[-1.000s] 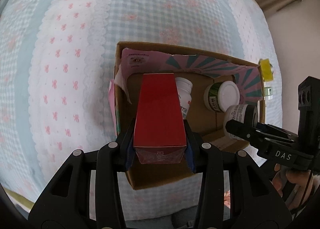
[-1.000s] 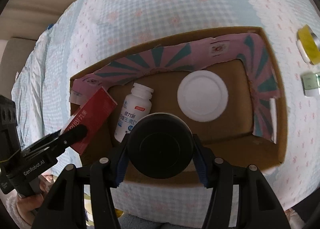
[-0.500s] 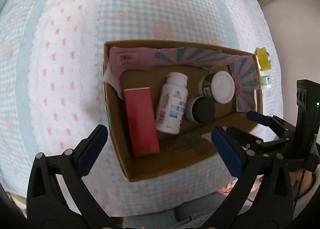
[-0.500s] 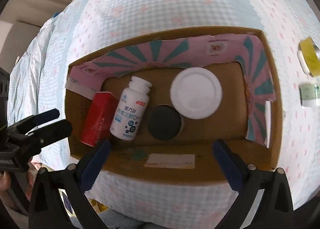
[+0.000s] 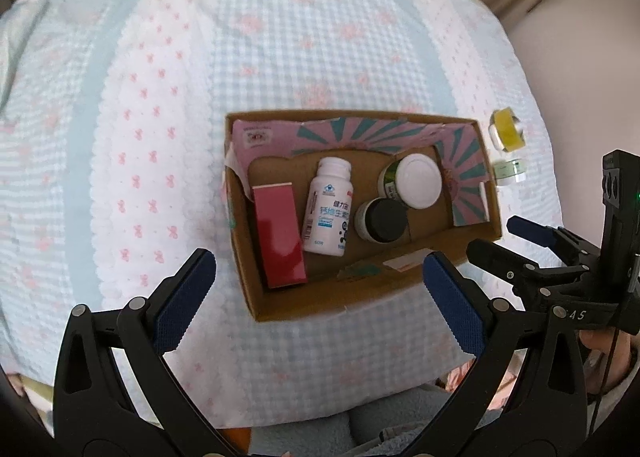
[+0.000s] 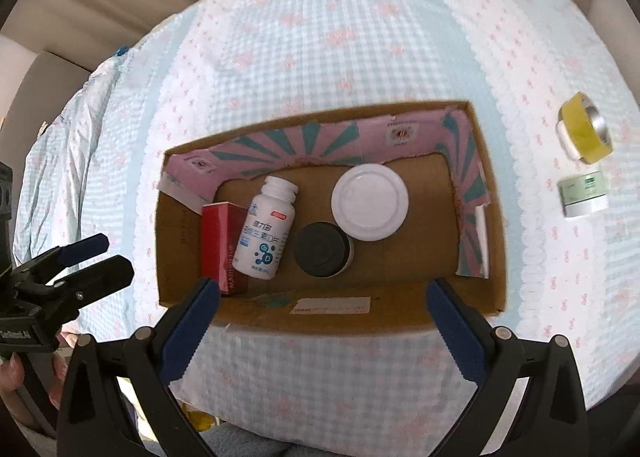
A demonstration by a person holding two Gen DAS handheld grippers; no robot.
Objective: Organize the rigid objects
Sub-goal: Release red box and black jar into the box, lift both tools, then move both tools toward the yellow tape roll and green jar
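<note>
Moved: we have let go and pulled both grippers back from the box (image 5: 256, 299).
Left gripper (image 5: 316, 293): fingers apart, empty.
Right gripper (image 6: 322, 319): fingers apart, empty.
Red carton (image 5: 278, 233): lying in the box.
Black-lidded jar (image 6: 322, 243): in the box, beside the bottle (image 6: 266, 227).

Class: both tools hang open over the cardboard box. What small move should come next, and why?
Probably swing the right tool toward the yellow tape roll on the bedspread. It and the small green-labelled jar lie outside the cardboard box, while the red carton and black-lidded jar already sit inside.

Matt cardboard box (image 6: 400, 313), textured cloth bedspread (image 6: 320, 37)
</note>
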